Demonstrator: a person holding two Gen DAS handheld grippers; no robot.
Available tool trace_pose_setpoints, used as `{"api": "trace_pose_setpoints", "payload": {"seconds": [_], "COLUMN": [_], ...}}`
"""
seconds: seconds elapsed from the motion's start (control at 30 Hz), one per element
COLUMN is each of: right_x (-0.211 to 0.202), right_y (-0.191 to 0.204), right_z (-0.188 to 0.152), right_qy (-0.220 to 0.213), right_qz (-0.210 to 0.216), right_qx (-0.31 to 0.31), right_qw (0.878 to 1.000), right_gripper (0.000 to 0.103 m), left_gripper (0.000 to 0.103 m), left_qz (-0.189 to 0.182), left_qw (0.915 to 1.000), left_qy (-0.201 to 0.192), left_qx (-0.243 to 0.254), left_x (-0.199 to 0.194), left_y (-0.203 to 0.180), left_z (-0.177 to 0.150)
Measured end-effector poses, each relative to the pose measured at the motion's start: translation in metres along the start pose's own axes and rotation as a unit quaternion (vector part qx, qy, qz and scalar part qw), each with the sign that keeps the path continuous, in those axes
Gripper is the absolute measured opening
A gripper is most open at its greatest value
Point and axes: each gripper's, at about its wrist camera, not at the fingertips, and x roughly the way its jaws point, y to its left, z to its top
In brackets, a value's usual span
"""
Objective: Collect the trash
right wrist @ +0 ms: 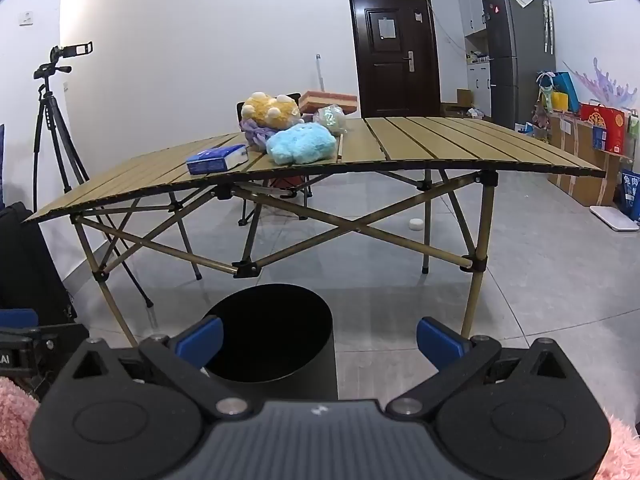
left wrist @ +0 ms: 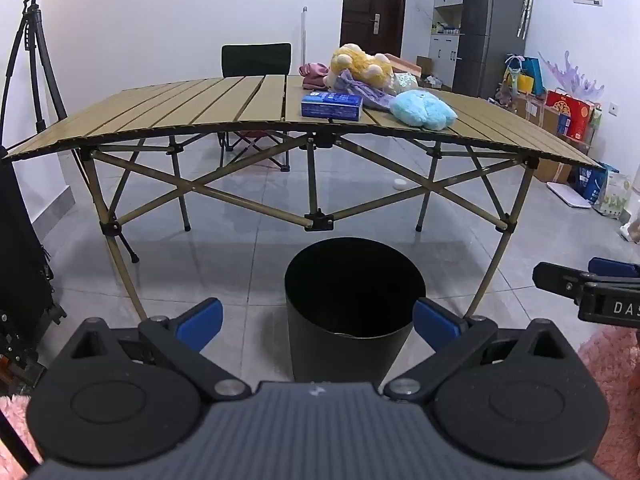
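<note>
Grey floor tiles, white walls and a slatted folding table fill most of the view, and honestly the job looks like it hasn't started. Using the table as the landmark: off its left end stands a tripod, on its top sit a blue tissue pack, then a light blue plush just right of it, with a yellow plush and some purple fabric behind them. On the floor in front of the table is the black trash bin, which looks empty as far as I can see into it. Under the table's right side lies a small white thing, maybe trash, too small to tell. The left gripper and right gripper both hover near the bin, jaws spread wide, nothing in them. So everything's left: pick something, drop it in.
</note>
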Motion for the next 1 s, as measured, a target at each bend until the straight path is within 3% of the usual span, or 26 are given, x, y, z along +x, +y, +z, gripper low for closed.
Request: {"api": "trace_pose_setpoints", "payload": {"seconds": [1.0], "right_x": [-0.012], "right_y": [-0.009], "right_z": [-0.002], "right_qy": [0.026], "right_qz": [-0.004], "right_qx": [0.016], "right_qw": [1.000], "right_gripper": [0.103], "left_gripper": [0.103], "left_qz": [-0.005], "left_qw": [0.9999], "left_qy": [0.001], "left_qx": [0.010], "left_x": [-0.011], "left_y": [-0.007], "left_z": [0.004]}}
